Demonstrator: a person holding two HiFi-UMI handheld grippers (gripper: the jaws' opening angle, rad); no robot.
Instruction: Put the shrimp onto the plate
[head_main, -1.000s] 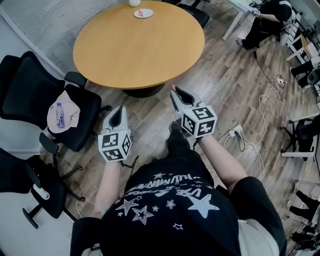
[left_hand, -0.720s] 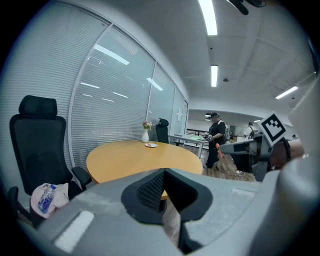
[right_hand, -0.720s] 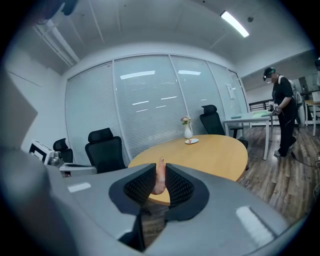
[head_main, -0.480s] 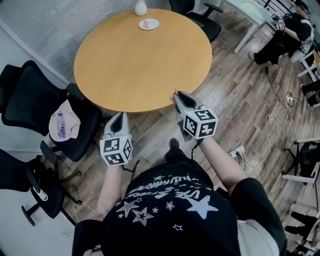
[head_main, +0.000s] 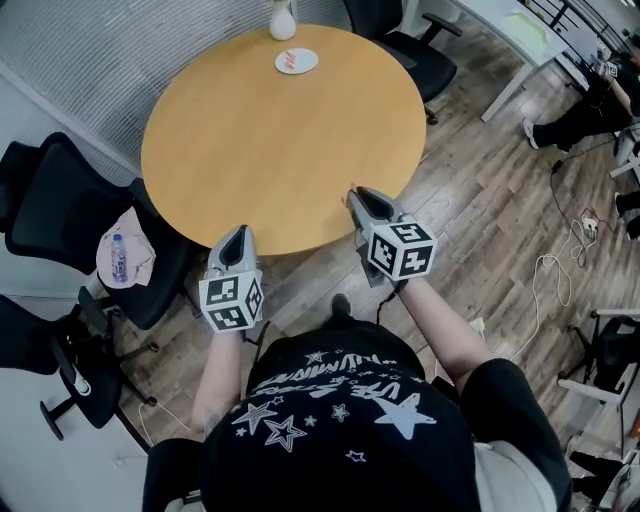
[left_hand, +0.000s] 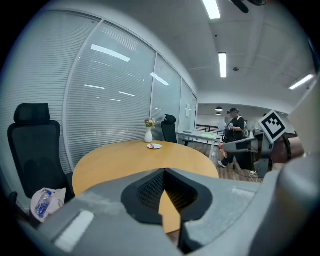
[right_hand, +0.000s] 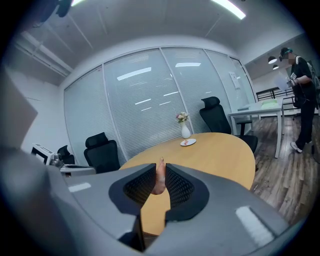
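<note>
A small white plate (head_main: 296, 61) with something pink on it lies at the far side of the round wooden table (head_main: 270, 140), next to a white vase (head_main: 283, 20) with flowers. My right gripper (head_main: 358, 197) hangs over the table's near edge, shut on a pale pink shrimp (right_hand: 159, 180) that stands upright between its pads. My left gripper (head_main: 237, 236) is also at the near edge, further left, its jaws shut with nothing in them. The left gripper view shows the plate (left_hand: 154, 146) far across the table, and so does the right gripper view, plate (right_hand: 188, 142).
Black office chairs stand left of the table, one holding a cloth and a water bottle (head_main: 118, 255). Another chair (head_main: 405, 25) stands behind the table. Cables (head_main: 570, 240) trail over the wood floor at right, near a white desk (head_main: 520, 30) and a seated person (head_main: 600, 95).
The person has walked up to the table. Both grippers moved forward from over the floor to the table's near edge, and the right one still holds the shrimp.
</note>
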